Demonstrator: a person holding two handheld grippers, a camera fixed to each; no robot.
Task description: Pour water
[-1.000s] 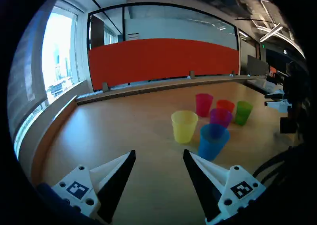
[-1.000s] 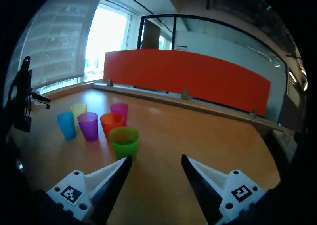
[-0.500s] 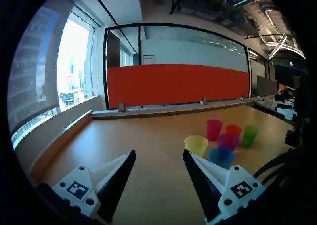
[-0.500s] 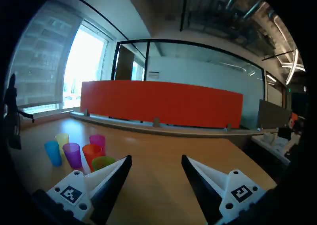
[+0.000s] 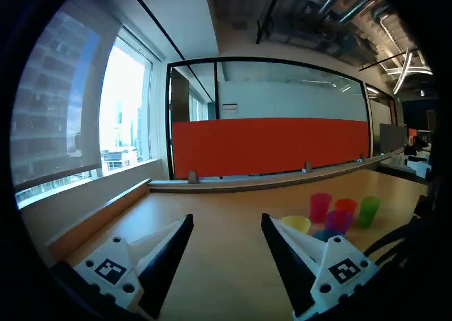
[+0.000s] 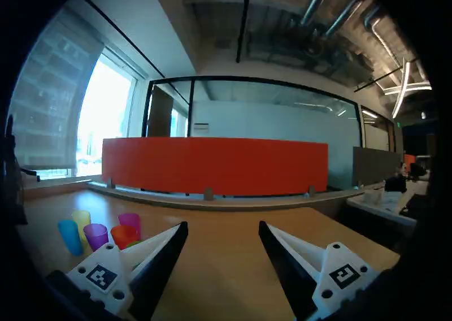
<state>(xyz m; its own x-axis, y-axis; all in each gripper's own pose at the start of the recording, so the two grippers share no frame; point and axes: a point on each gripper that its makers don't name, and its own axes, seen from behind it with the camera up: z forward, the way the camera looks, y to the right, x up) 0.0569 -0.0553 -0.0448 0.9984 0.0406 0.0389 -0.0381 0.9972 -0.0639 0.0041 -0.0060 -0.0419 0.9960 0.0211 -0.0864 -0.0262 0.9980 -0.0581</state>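
Open-plan office. Long wooden desk (image 5: 226,247) with orange divider screen (image 5: 271,146) mid-frame, glass partition (image 6: 254,112) behind it, exposed pipes (image 6: 339,16) at top, window (image 5: 121,117) at left facing high-rises.

Orange partition (image 5: 271,146), bright window (image 5: 121,123)

Six translucent plastic cups stand upright, mouths up, in a tight cluster on the wooden tabletop (image 5: 226,219). In my left gripper view I see the yellow cup (image 5: 295,224) at the front, the blue cup (image 5: 323,234) just beside it and partly hidden, the purple cup (image 5: 339,220) behind, and the pink cup (image 5: 320,207), orange cup (image 5: 346,206) and green cup (image 5: 369,211) in a row at the back. In my right gripper view the group sits low on the left, blue and yellow outermost; I cannot tell whether any holds water.
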